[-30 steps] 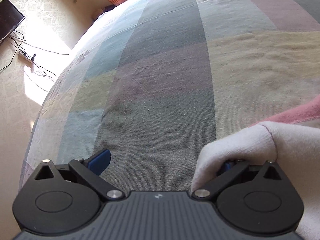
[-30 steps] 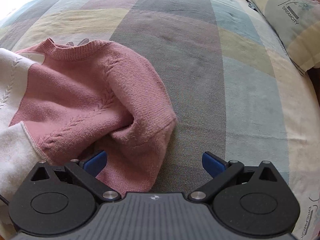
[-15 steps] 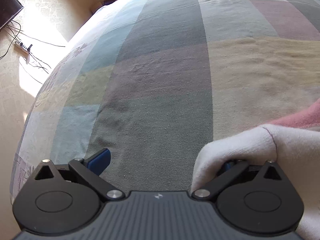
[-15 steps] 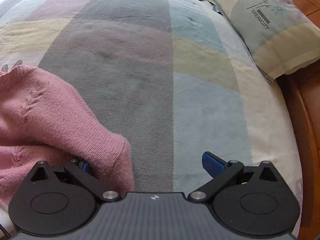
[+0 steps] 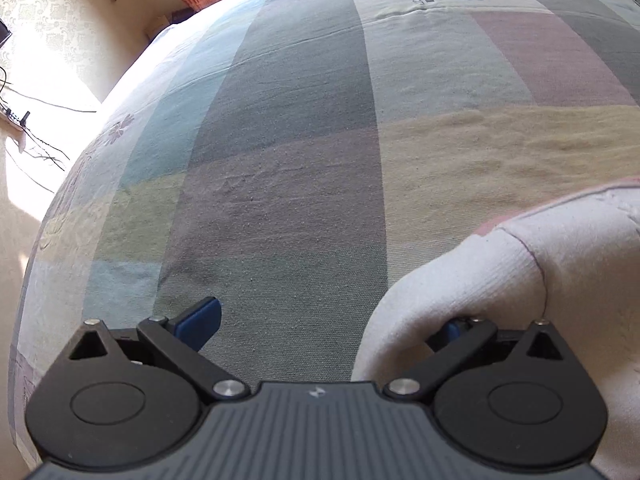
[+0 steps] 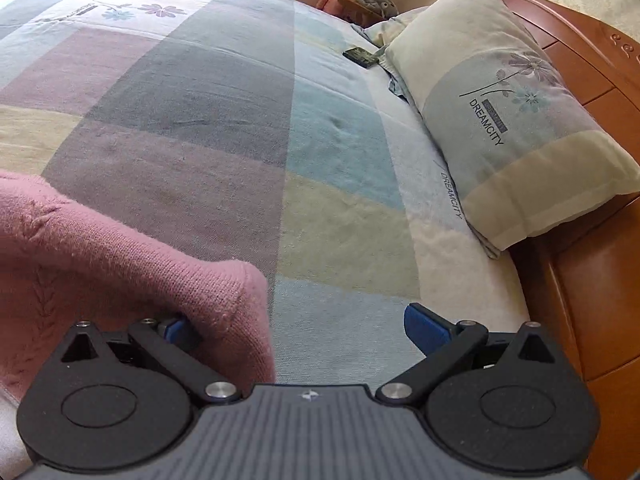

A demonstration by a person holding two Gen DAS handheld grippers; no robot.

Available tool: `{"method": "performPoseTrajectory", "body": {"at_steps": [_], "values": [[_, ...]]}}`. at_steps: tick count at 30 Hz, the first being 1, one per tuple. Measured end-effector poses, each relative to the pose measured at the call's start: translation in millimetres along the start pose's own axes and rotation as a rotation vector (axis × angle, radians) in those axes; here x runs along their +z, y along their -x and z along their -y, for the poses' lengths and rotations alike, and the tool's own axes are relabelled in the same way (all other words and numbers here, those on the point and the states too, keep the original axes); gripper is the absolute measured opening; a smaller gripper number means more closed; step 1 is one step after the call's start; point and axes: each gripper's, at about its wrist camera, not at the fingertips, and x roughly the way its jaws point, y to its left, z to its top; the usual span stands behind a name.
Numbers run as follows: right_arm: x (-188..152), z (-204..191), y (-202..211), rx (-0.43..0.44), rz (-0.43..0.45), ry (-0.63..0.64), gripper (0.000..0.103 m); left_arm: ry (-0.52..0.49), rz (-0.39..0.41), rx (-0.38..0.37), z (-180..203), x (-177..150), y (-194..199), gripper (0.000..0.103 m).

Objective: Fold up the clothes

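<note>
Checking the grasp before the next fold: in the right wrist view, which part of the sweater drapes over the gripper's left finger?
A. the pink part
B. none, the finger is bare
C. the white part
A: pink knit of the sweater covers the left finger of the right gripper, whose jaws stand wide open.

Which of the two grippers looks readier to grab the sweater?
Roughly even, slightly the right gripper: its open fingers have the sweater's pink edge draped over one; the left gripper, also open, has white knit likewise.
</note>
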Motion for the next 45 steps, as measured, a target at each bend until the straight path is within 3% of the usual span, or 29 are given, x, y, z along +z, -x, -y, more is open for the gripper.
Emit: {"method": "performPoseTrajectory", "body": {"at_steps": [8,12,15,19,25,27,38,39,45], "values": [[-47,-10,34,0.109,-0.037,-0.055,0.103,0.055,-0.043,-0.095,2,-58,27,0.102],[-84,-8,43,0.124,-0.116,-0.098,0.103,0.146,-0.095,-0.188,5,-91,38,0.102],[-107,0,35,0.177,-0.166,-0.215,0.103,0.206,-0.117,-0.246,14,-106,41,0.102],[-120,9,18,0.230,-0.159,-0.361,0.103,0.191,-0.149,-0.248,31,-115,35,0.102],[-122,37,6,0.016,-0.149,-0.327,0.103,0.165,-0.179,-0.202,28,-123,37,0.102],[-123,51,0,0.007,-0.146,-0.302,0.103,0.158,-0.188,-0.193,24,-125,39,0.102],[-83,76,5,-0.370,0.051,0.196,0.103,0.119,-0.168,-0.188,31,-123,53,0.102],[-80,76,6,-0.355,0.049,0.189,0.103,0.121,-0.167,-0.193,32,-123,52,0.102],[-89,68,6,-0.038,-0.005,0.041,0.103,0.096,-0.161,-0.238,44,-122,54,0.102]]}}
